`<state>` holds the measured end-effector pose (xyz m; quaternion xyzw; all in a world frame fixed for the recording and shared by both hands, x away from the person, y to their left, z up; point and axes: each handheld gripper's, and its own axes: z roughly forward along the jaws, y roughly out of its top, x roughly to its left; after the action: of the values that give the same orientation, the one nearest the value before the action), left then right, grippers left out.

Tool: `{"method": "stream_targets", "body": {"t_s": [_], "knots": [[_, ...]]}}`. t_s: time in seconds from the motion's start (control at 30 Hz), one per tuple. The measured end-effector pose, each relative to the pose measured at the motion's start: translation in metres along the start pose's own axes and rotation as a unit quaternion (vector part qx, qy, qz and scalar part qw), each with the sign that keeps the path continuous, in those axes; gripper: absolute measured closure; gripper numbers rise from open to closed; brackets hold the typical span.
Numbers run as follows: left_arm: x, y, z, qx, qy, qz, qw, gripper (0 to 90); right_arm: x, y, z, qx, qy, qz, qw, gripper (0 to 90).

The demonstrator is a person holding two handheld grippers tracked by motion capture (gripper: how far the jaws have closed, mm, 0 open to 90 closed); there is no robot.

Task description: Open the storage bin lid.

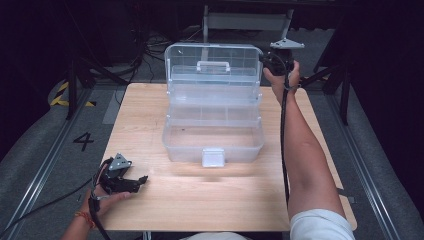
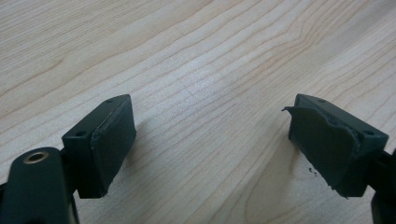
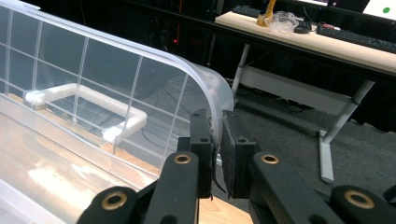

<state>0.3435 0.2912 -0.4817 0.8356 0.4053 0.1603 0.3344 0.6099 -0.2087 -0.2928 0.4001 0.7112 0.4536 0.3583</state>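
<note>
A clear plastic toolbox (image 1: 213, 136) stands open in the middle of the wooden table (image 1: 165, 200), its lid (image 1: 214, 67) raised upright at the back with a white handle (image 1: 213, 65) on it. My right gripper (image 1: 265, 59) is at the lid's top right corner, shut on the lid's rim (image 3: 212, 119), which passes between the pads. My left gripper (image 1: 142, 179) rests low over the table's near left part, open, with only bare wood (image 2: 210, 107) between its jaws. A white latch (image 1: 213, 157) hangs on the box's front wall.
The table's right edge (image 1: 345, 195) lies beside my right forearm. Dark stands and cables (image 1: 145, 47) sit on the floor behind the table. In the right gripper view a long desk (image 3: 303, 42) with keyboards stands farther off.
</note>
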Motion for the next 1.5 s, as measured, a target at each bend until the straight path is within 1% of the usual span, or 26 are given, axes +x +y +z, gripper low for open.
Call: {"method": "stream_targets", "body": {"t_s": [0.1,0.13,0.3,0.37,0.4,0.47,0.7,0.77,0.93,1.03,1.17,1.5], "knots": [[0.0,0.0,0.0,0.0,0.0,-0.001,1.0,15.3,-0.001,0.0,0.001,0.0,0.001,0.004,1.0,84.2],[-0.001,0.0,0.0,0.002,-0.003,-0.007,1.0,15.3,-0.002,0.0,0.002,-0.001,0.001,0.006,1.0,84.2],[-0.001,0.0,0.0,0.001,-0.002,-0.004,1.0,15.3,-0.003,0.001,0.006,0.007,0.003,0.007,1.0,84.1],[0.0,0.0,0.0,0.001,-0.001,-0.002,1.0,15.2,-0.003,0.002,0.007,0.01,0.001,0.004,0.9999,84.1],[-0.001,0.0,0.0,0.001,-0.003,-0.006,1.0,15.3,-0.003,0.002,0.008,0.012,0.0,0.003,0.9999,84.0],[-0.001,0.0,0.0,0.001,-0.003,-0.007,1.0,15.3,-0.003,0.002,0.009,0.013,-0.001,0.002,0.9999,84.0],[0.0,0.0,0.0,0.001,-0.002,-0.004,1.0,15.3,-0.003,0.003,0.016,0.024,-0.007,-0.003,0.9997,83.7],[0.0,0.0,0.0,0.001,-0.002,-0.004,1.0,15.2,-0.003,0.003,0.017,0.027,-0.006,-0.002,0.9996,83.7],[0.0,0.0,0.0,0.003,-0.003,-0.004,1.0,15.3,-0.003,0.005,0.019,0.032,-0.008,-0.008,0.9994,83.4],[0.0,0.0,0.0,0.003,-0.003,-0.004,1.0,15.2,-0.003,0.005,0.021,0.036,-0.008,-0.005,0.9993,83.2],[0.0,0.0,-0.001,0.006,-0.004,-0.003,1.0,15.2,-0.004,0.005,0.025,0.046,-0.01,-0.012,0.9988,82.4],[0.0,0.0,-0.001,0.006,-0.005,-0.003,1.0,15.3,-0.004,0.006,0.03,0.056,-0.013,-0.017,0.9982,81.7]]}}
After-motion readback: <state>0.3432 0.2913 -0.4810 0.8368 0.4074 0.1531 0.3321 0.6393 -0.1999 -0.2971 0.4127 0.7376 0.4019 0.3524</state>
